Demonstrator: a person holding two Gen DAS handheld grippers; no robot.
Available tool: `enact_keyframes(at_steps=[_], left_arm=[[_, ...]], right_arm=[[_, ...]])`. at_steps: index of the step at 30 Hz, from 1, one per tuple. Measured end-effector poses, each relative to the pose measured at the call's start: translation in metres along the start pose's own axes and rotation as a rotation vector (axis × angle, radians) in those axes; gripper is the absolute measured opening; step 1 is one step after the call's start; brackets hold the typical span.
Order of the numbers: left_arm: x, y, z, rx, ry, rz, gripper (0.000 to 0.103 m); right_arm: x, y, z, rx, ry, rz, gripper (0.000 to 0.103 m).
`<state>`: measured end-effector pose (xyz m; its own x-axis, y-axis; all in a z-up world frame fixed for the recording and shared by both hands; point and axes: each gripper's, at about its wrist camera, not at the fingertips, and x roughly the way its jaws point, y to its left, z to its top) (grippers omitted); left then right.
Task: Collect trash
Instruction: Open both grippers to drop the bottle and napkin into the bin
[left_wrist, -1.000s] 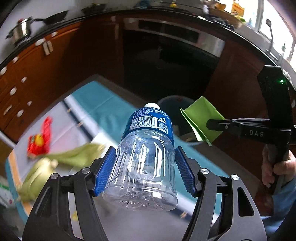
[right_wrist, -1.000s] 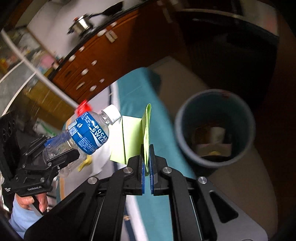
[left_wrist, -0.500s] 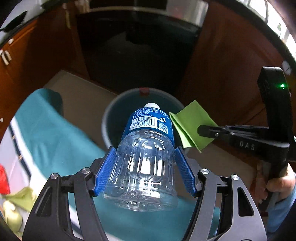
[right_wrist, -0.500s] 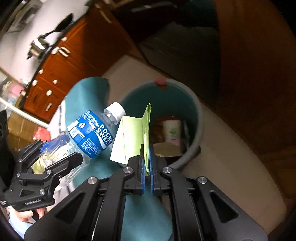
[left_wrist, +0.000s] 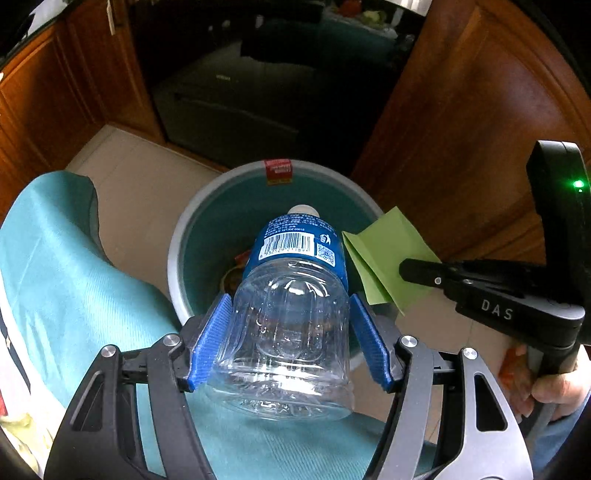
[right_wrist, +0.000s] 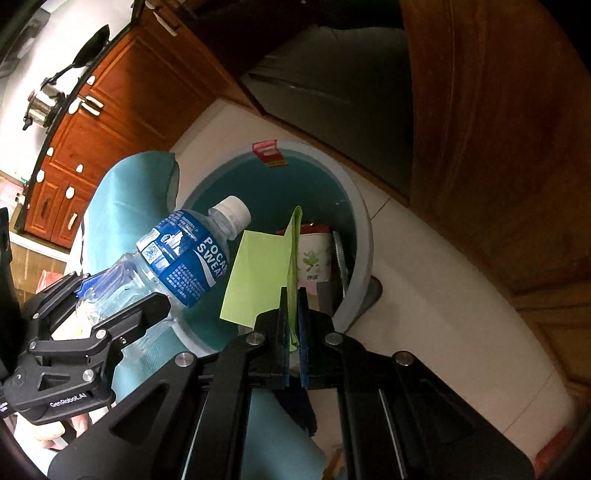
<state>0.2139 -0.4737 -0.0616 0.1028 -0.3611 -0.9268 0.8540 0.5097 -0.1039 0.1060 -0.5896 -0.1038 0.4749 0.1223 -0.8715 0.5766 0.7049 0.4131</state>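
Note:
My left gripper (left_wrist: 290, 332) is shut on an empty clear plastic bottle (left_wrist: 291, 314) with a blue label and white cap, held over the open grey trash bin (left_wrist: 177, 236) with its cap pointing into the bin. My right gripper (right_wrist: 292, 314) is shut on a folded green paper (right_wrist: 258, 273) and holds it above the bin's near rim (right_wrist: 364, 236). In the left wrist view the green paper (left_wrist: 384, 258) sits just right of the bottle, pinched by the right gripper (left_wrist: 406, 267). The bottle also shows in the right wrist view (right_wrist: 177, 258). Trash lies inside the bin, including a paper cup (right_wrist: 314, 258).
A teal cloth (left_wrist: 66, 277) covers the table edge next to the bin on the left. Dark wooden cabinets (left_wrist: 461, 110) and a dark oven front (left_wrist: 258, 92) stand behind the bin. A pot (right_wrist: 40, 103) sits on the far counter. Pale floor tiles (right_wrist: 443, 295) surround the bin.
Both grippers have swung from over the table to above the trash bin, carrying the bottle and the green paper. The bin now lies directly under them. Both grips are unchanged.

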Motion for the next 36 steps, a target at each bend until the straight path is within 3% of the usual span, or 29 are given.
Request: enact_keyframes(at_steps=[6,7,8,10,12,14,19,31,36], left_arm=[[-0.004,0.003,-0.006,-0.013,0.005,0.005,0.067],[-0.004,0.004,-0.006,-0.016,0.005,0.003,0.067],[-0.003,0.004,-0.006,-0.018,0.004,0.002,0.067],[-0.007,0.004,-0.006,-0.022,-0.001,0.003,0.068],[-0.009,0.004,-0.006,-0.022,-0.003,0.0,0.079],[-0.014,0.004,-0.006,-0.023,-0.015,0.011,0.08],[-0.023,0.008,-0.01,-0.044,-0.026,-0.001,0.087],[-0.058,0.017,-0.034,-0.095,-0.065,-0.021,0.089],[-0.081,0.024,-0.053,-0.114,-0.099,-0.015,0.094]], right_arm=[[0.001,0.001,0.003,-0.002,-0.002,0.0,0.01],[0.001,0.001,0.003,-0.002,-0.004,0.002,0.022],[-0.001,0.002,0.003,0.0,-0.009,-0.003,0.044],[-0.003,0.003,0.004,0.003,-0.03,-0.018,0.068],[-0.009,0.003,0.005,0.016,-0.046,-0.015,0.074],[-0.011,0.001,0.006,0.043,-0.041,-0.008,0.084],[-0.017,0.002,0.005,0.074,-0.038,-0.008,0.085],[-0.039,0.027,-0.013,0.033,-0.039,-0.016,0.086],[-0.049,0.045,-0.024,0.007,-0.041,-0.015,0.086]])
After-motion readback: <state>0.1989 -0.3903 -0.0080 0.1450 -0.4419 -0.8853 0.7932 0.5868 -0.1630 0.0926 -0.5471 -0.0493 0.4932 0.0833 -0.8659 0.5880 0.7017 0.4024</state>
